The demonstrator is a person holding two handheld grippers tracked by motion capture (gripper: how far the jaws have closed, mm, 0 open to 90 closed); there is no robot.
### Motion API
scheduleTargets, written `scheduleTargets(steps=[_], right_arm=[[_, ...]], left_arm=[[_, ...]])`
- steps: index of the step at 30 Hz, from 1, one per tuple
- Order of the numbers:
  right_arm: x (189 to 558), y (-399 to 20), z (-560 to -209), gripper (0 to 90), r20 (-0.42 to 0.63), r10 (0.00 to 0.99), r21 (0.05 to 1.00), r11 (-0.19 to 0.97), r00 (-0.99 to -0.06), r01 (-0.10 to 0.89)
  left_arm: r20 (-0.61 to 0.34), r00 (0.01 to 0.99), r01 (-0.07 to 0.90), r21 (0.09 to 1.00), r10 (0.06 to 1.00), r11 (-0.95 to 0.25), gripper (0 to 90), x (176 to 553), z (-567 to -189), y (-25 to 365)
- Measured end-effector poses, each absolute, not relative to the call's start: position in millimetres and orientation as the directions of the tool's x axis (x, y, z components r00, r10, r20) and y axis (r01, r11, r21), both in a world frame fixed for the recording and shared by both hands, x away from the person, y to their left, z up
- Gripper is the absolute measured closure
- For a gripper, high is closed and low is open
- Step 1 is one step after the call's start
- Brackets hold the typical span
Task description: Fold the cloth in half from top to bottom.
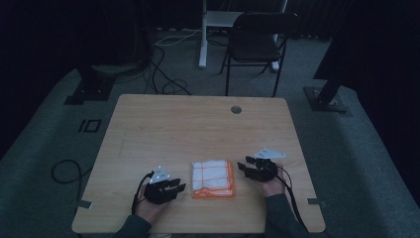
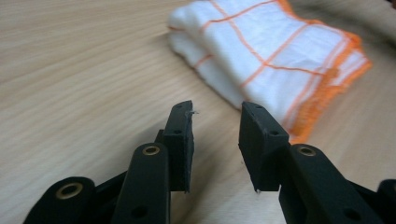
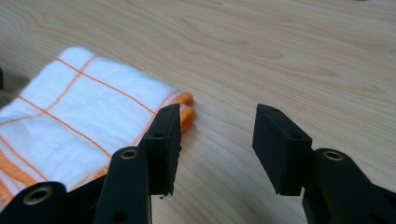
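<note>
At a pale wooden table (image 1: pixel 163 124), we see a folded white cloth with orange grid lines and orange edging (image 1: pixel 213 179) lying flat near the person's edge, between the two hand-held tools. The left gripper (image 1: pixel 179 185) sits just beside the cloth's left side, its jaws parted with nothing between them; in the left gripper view (image 2: pixel 215 140) the bare tabletop shows through the gap, and the cloth (image 2: pixel 275 60) lies just ahead and to the right, its orange hem close to one jaw. The right gripper (image 1: pixel 244 166) rests near the cloth's upper right corner, apart from it. In the right gripper view (image 3: pixel 217 149) we find its jaws standing wide and empty over bare wood, with the cloth's folded corner (image 3: pixel 84 126) behind one jaw. A dark folding chair (image 1: pixel 257 42) stands on the grey carpet beyond the table.
</note>
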State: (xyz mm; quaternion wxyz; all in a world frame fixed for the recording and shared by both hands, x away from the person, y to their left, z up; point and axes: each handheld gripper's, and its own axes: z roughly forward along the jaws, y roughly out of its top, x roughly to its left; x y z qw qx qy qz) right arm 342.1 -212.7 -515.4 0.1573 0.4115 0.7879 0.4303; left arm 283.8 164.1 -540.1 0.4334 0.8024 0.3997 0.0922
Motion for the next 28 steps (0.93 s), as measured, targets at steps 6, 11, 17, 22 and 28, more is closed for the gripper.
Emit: scheduleTargets(steps=[6,11,17,22,28], right_arm=[[343,-214,-524,51.6,0.099,0.792,0.798,0.298,-0.602,0.523],[346,-215,-532,51.6,0.081,0.803,0.783,0.315,-0.591,0.536],[347,-216,-533,51.5,0.084,0.807,0.783,0.309,-0.584,0.54],[347,-217,-534,51.4,0.078,0.81,0.779,0.314,-0.581,0.542],[348,-217,-535,51.3,0.077,0.81,0.779,0.315,-0.581,0.542]], left_arm=[[-0.156,0.628,0.558,0.773,0.763,-0.301,63.4,290,-543,171],[-0.139,0.591,0.56,0.779,0.794,-0.281,62.7,294,-542,178],[-0.13,0.562,0.564,0.782,0.817,-0.264,61.3,297,-541,183],[-0.121,0.549,0.571,0.777,0.827,-0.265,60.8,299,-542,185],[-0.125,0.531,0.576,0.779,0.838,-0.249,60.8,300,-542,188]])
